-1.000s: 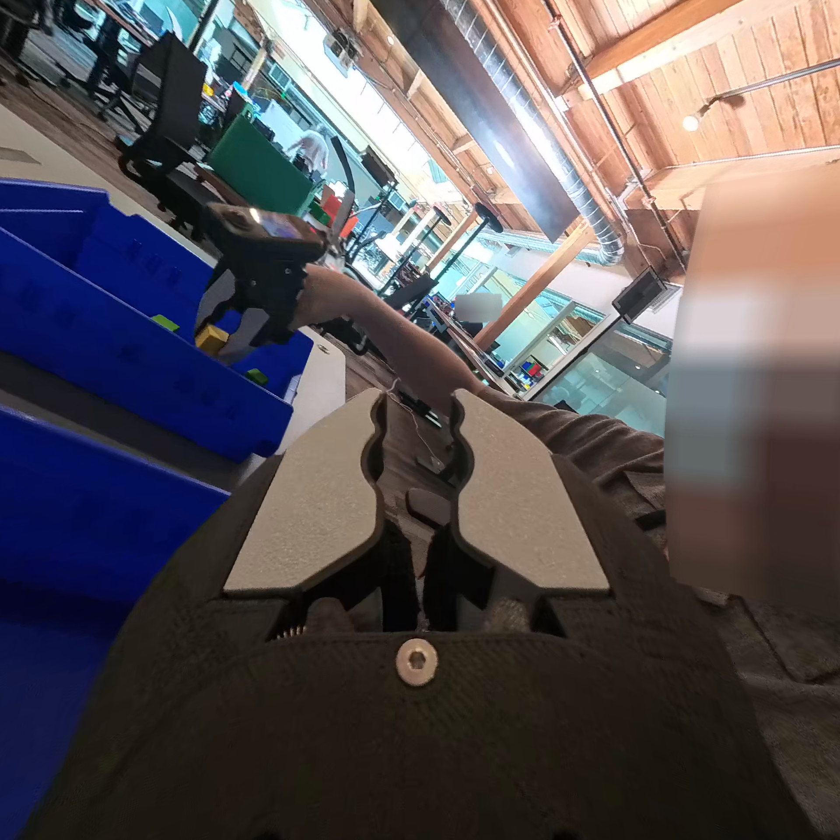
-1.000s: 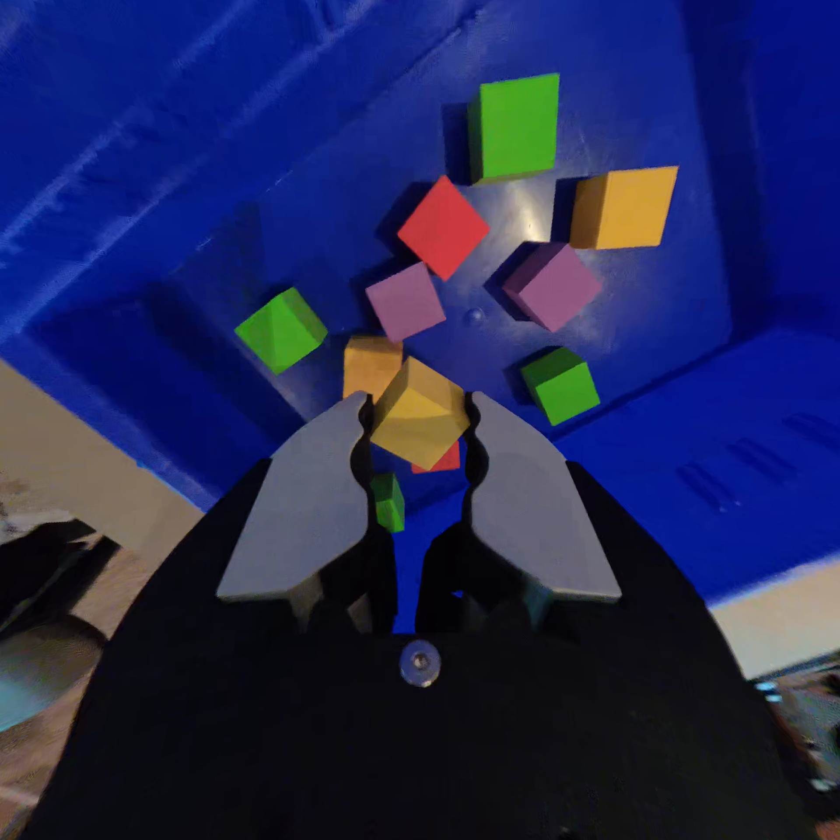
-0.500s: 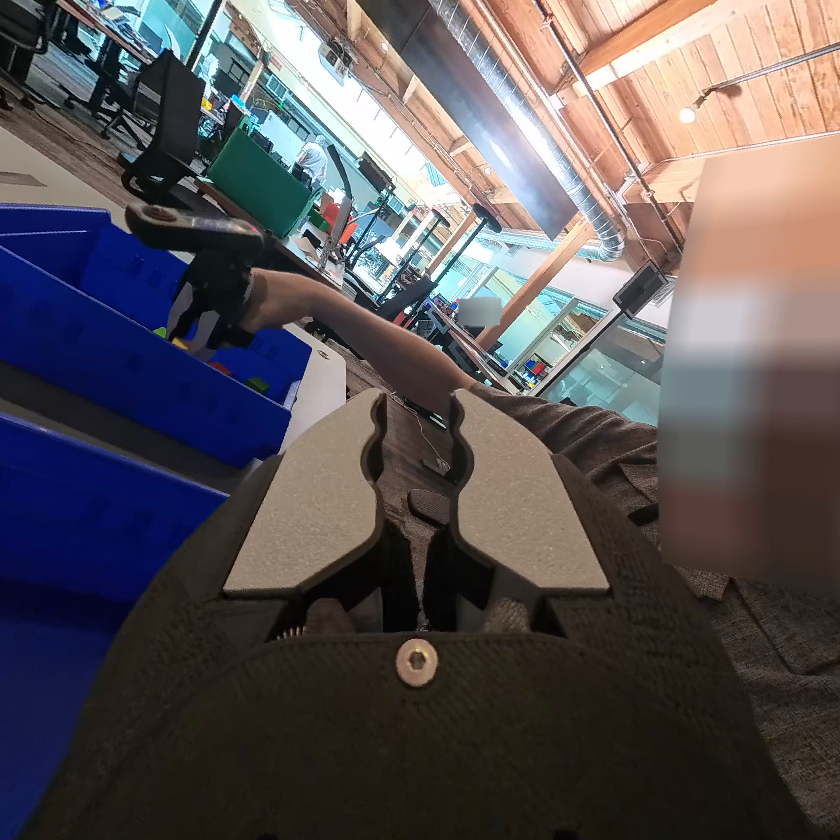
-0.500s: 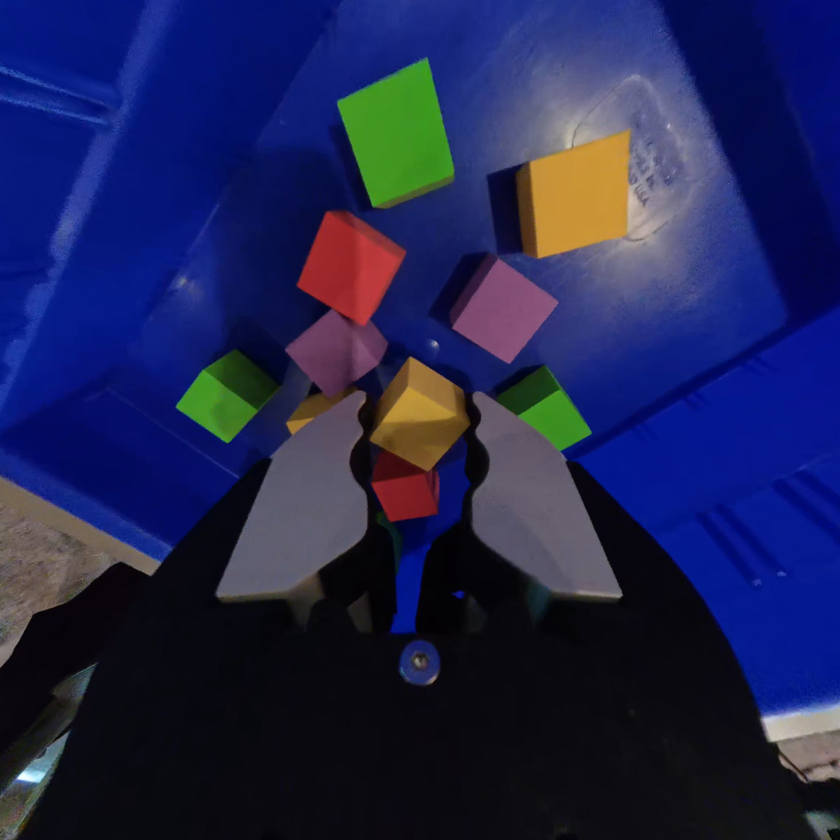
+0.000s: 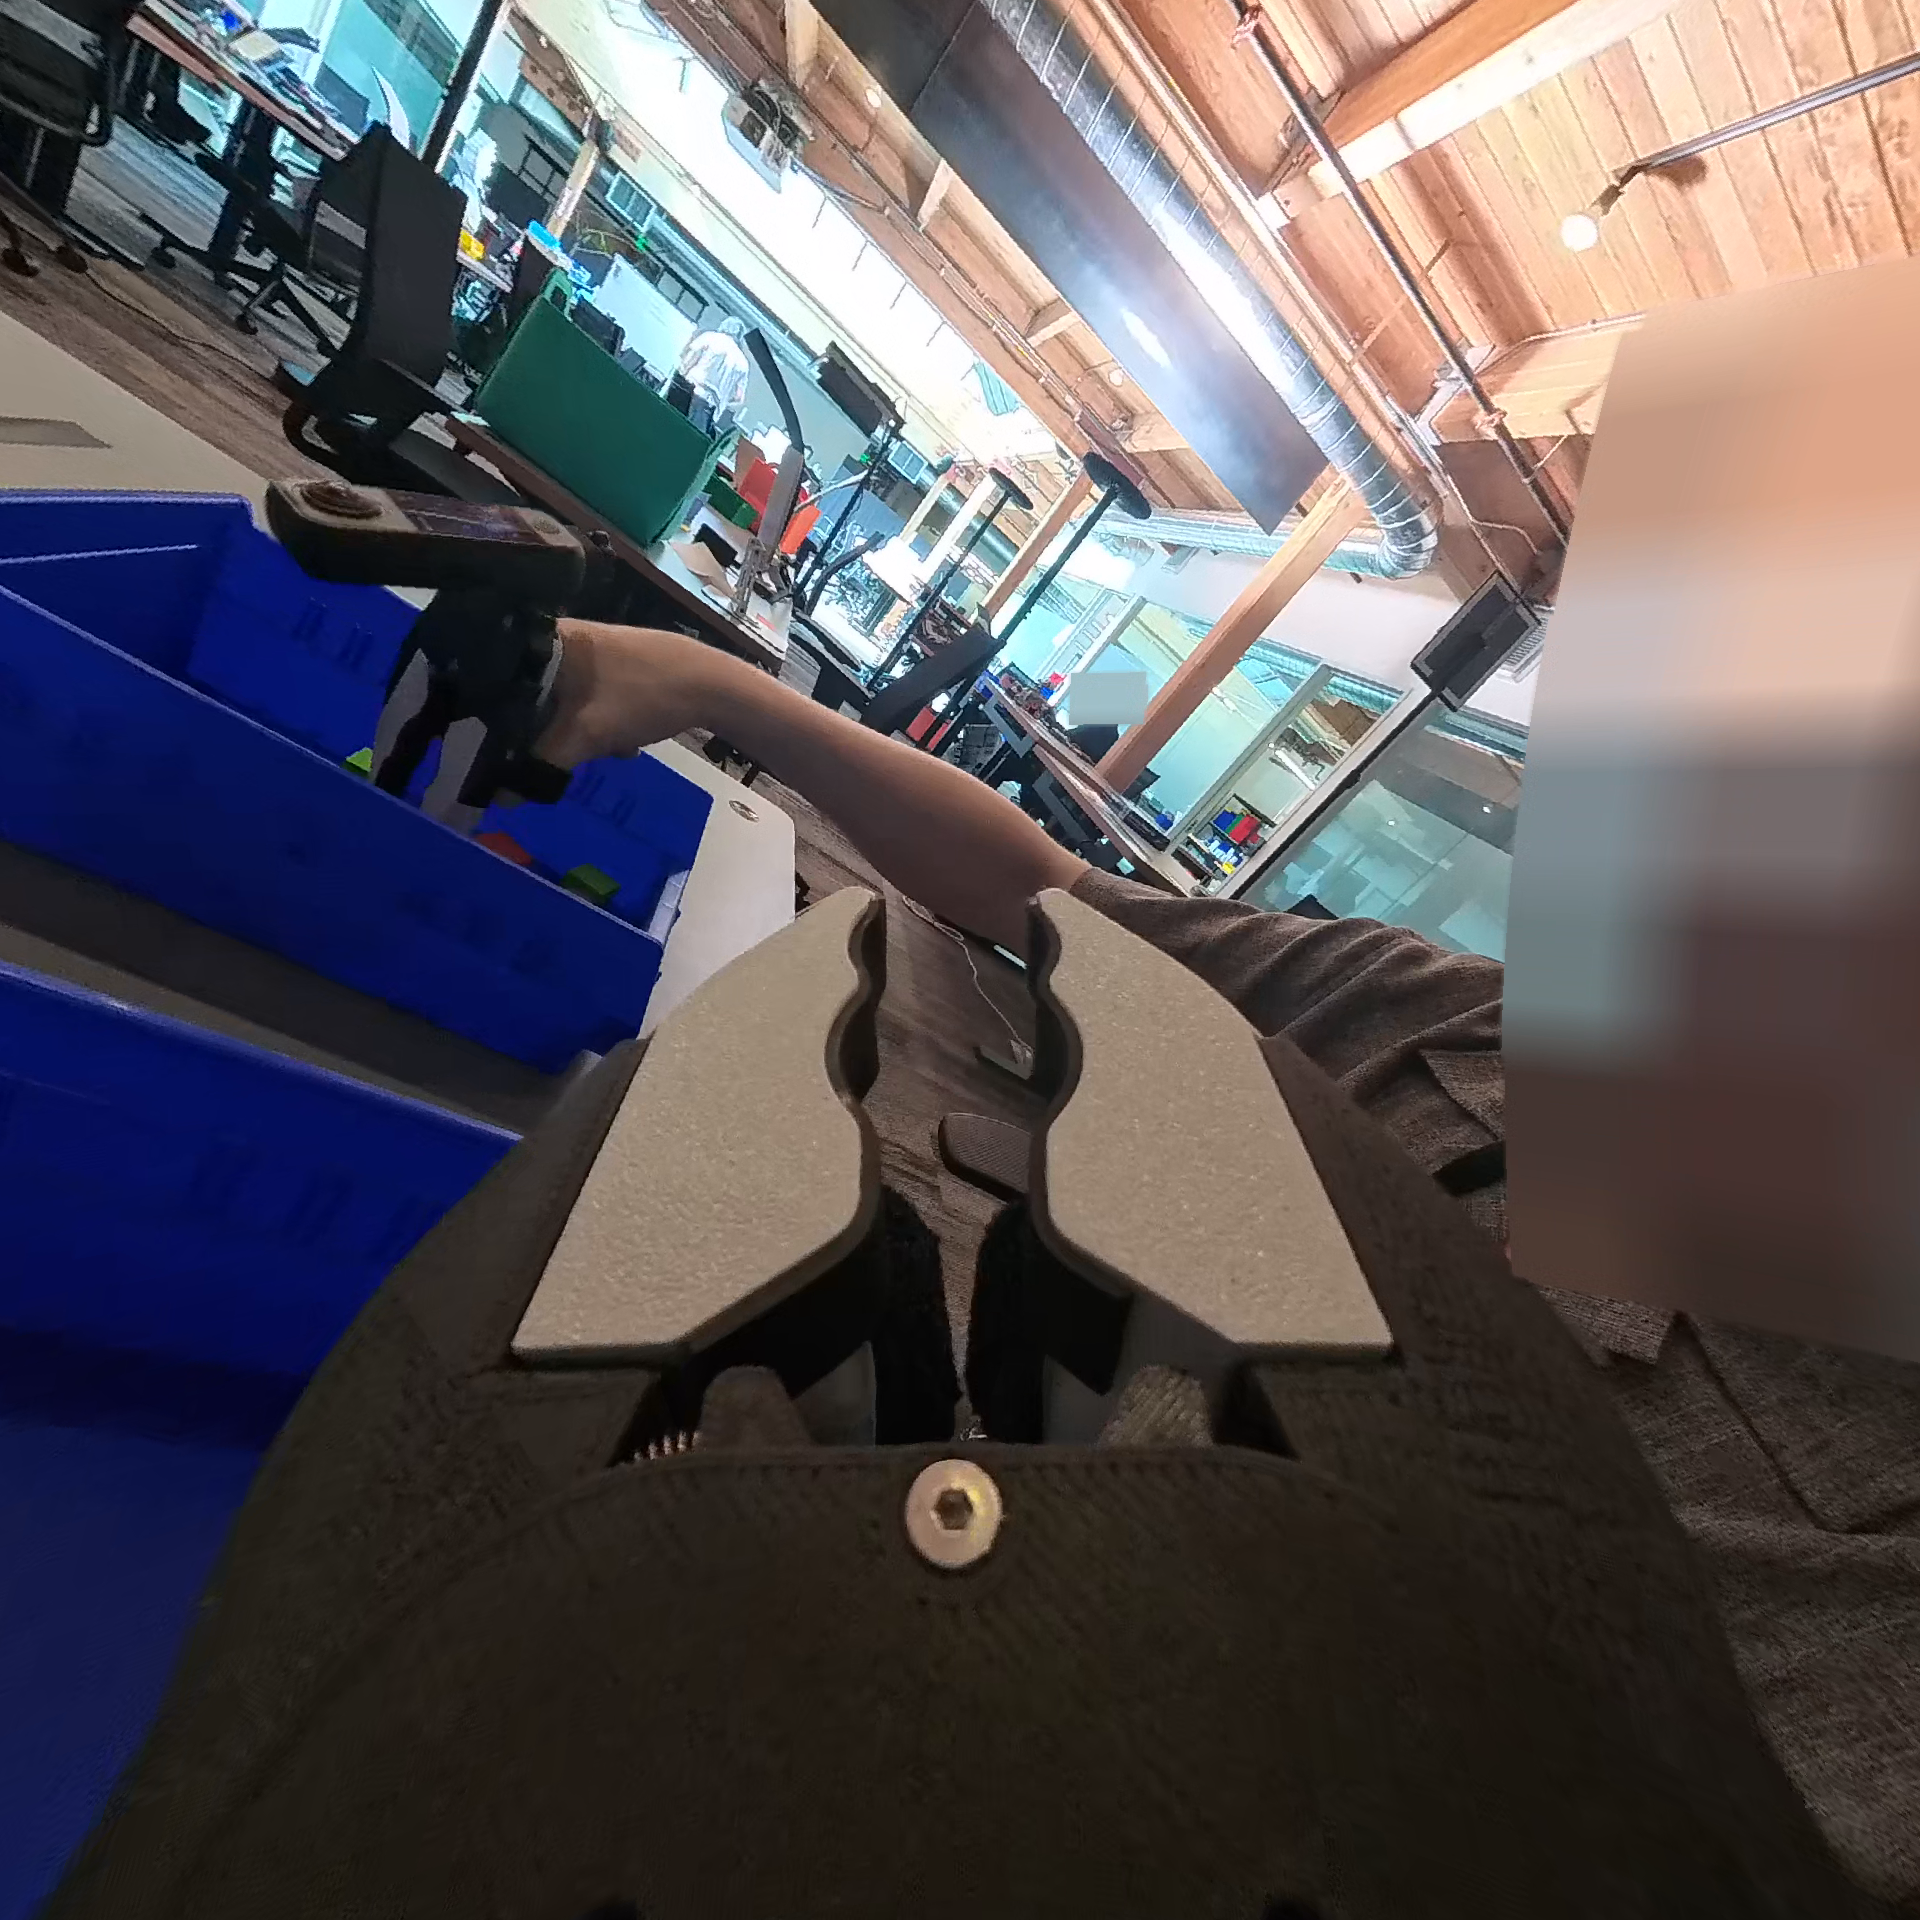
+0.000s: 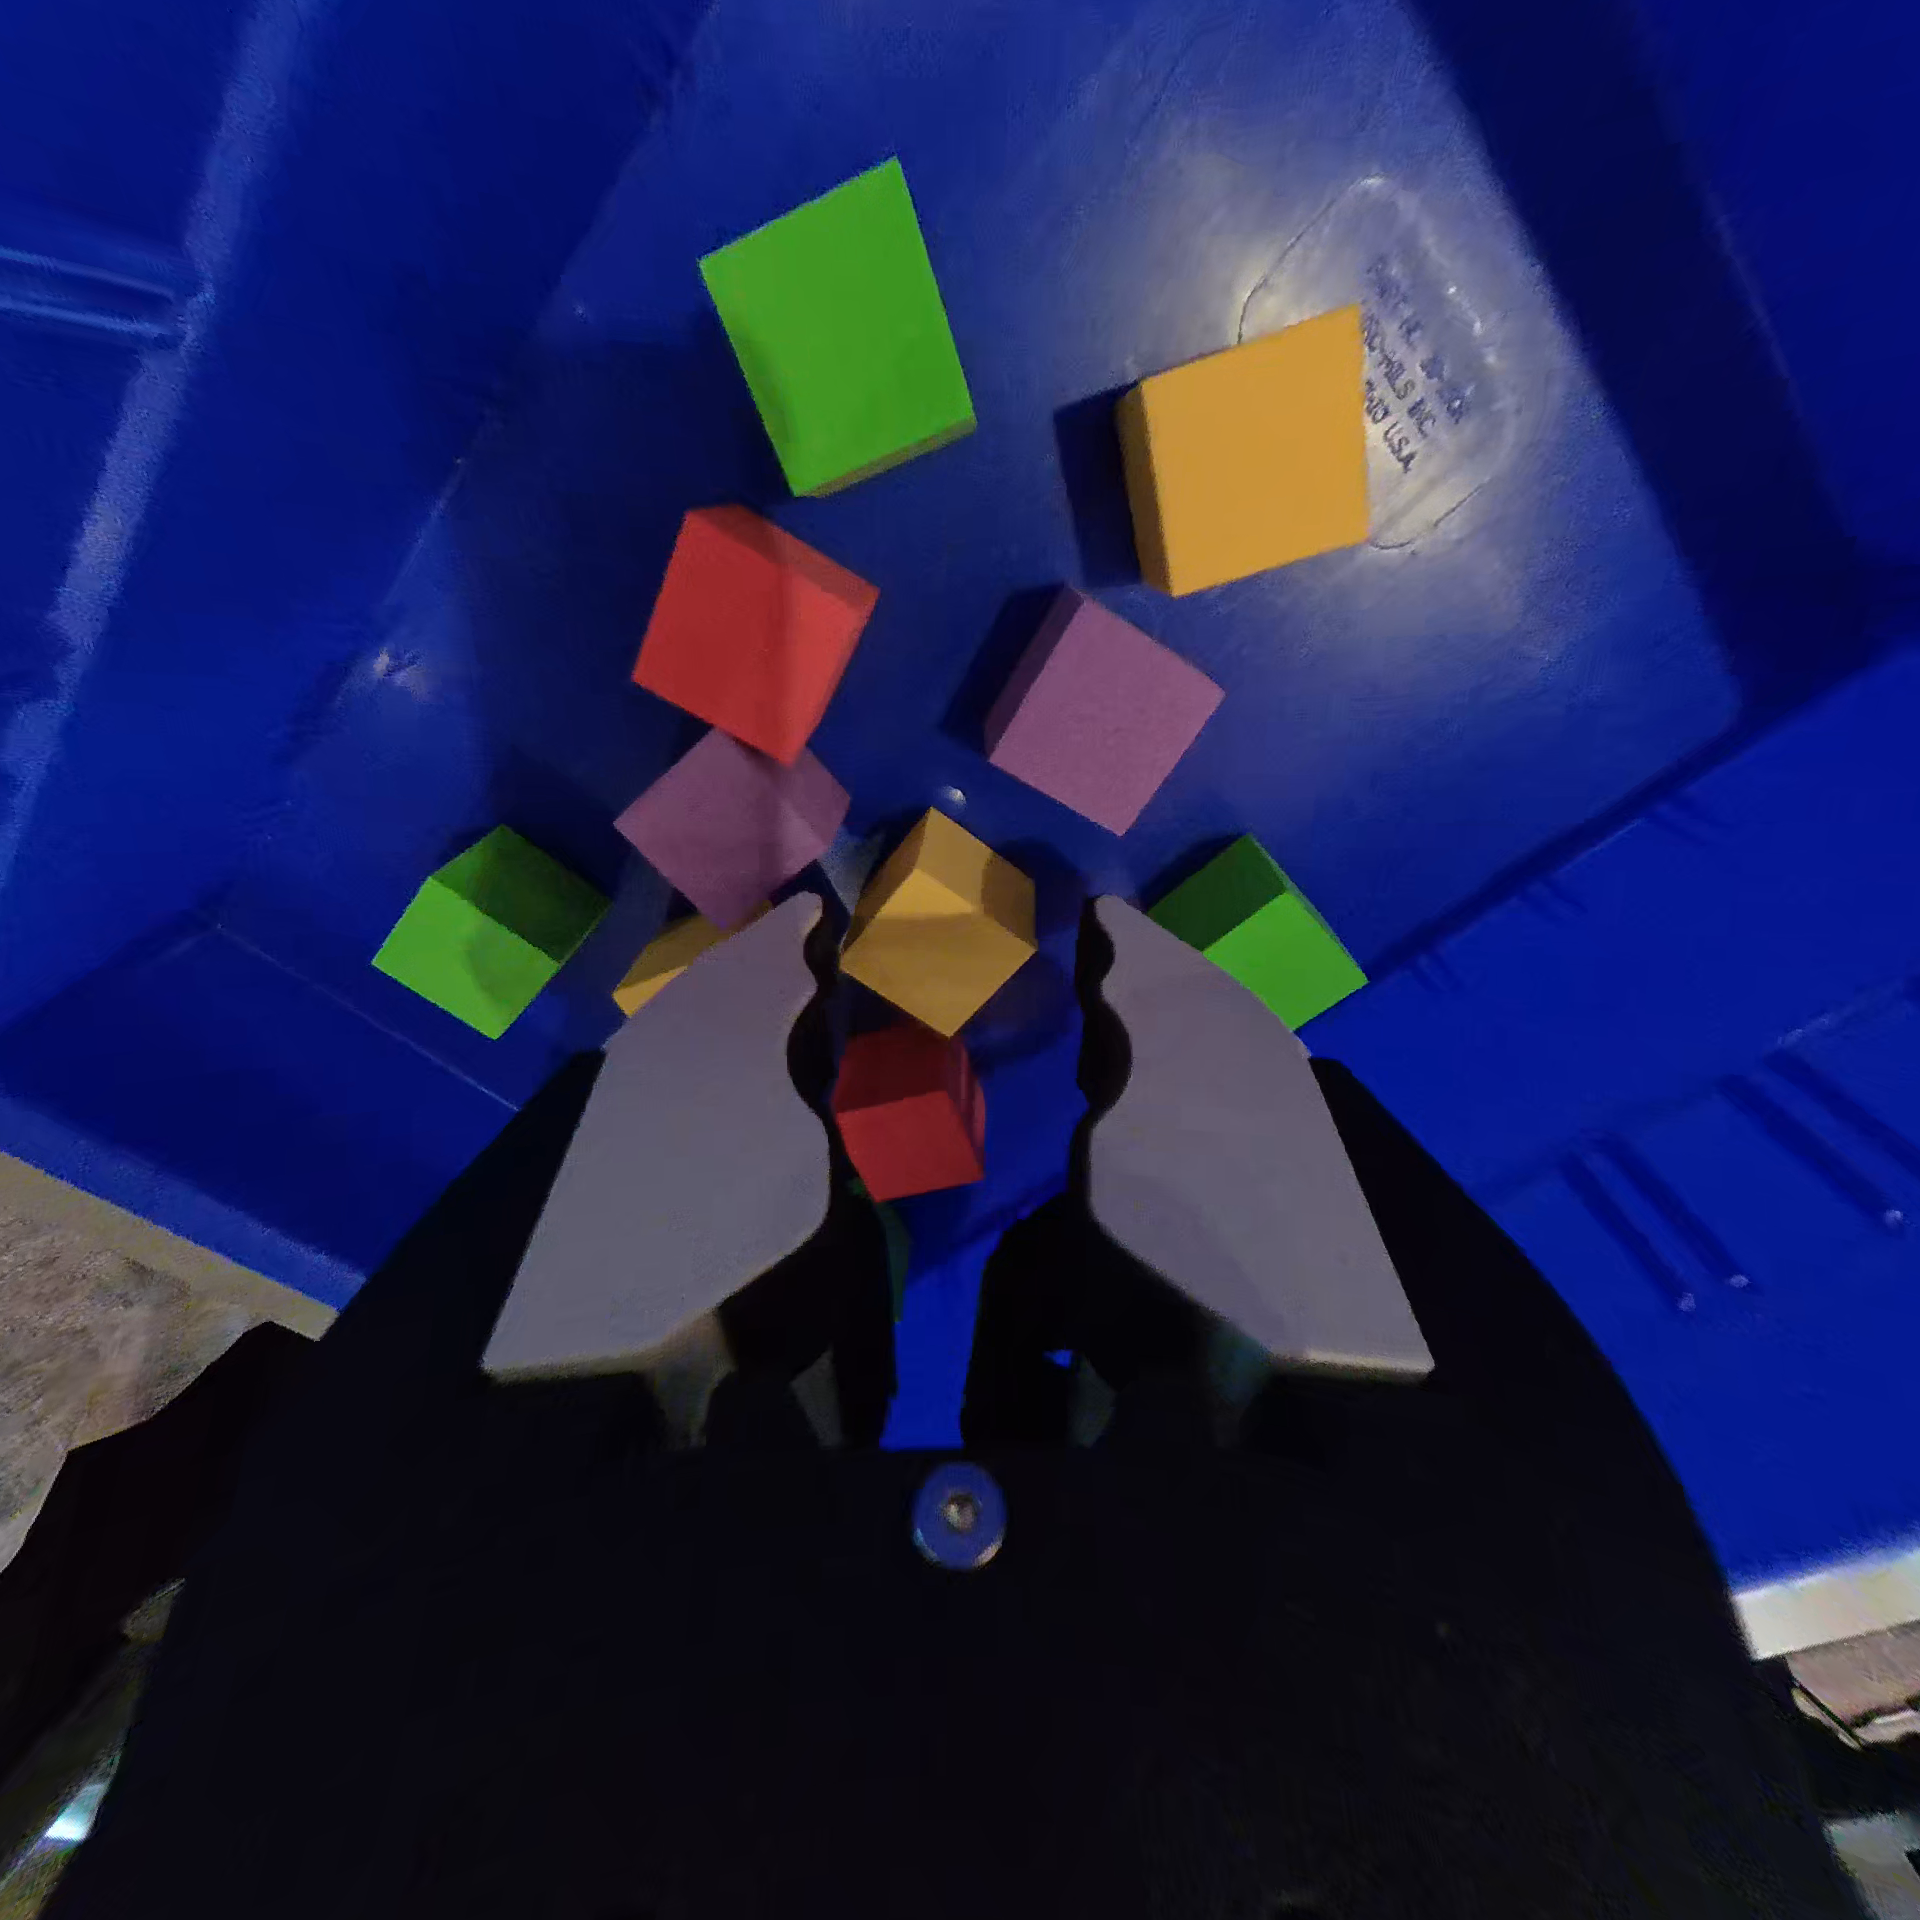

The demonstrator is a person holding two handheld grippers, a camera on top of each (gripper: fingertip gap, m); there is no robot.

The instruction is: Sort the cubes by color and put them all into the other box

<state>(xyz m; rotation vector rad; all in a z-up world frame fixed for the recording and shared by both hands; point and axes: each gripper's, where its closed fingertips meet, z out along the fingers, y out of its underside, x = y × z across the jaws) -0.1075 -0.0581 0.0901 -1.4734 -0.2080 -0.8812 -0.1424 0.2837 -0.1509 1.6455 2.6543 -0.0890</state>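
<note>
Right gripper (image 6: 951, 914) hanging spread over cubes in the blue bin (image 6: 312, 520).
A yellow cube (image 6: 935, 920) is sitting loose between its fingers; left gripper (image 5: 956, 914) is idling empty, slightly parted.

We see a pale tabletop (image 5: 727, 883) carrying two blue bins set side by side. The farther bin (image 5: 312, 894) stands near the tabletop's rounded corner, with a strip of bare surface between it and the nearer bin (image 5: 208, 1195). Of what lies inside the farther bin, only a red block (image 5: 506, 847) and a green block (image 5: 592, 885) peek over its wall. In the right wrist view we find the same pale tabletop (image 6: 125, 1278) beside the bin wall (image 6: 1558, 935).
</note>
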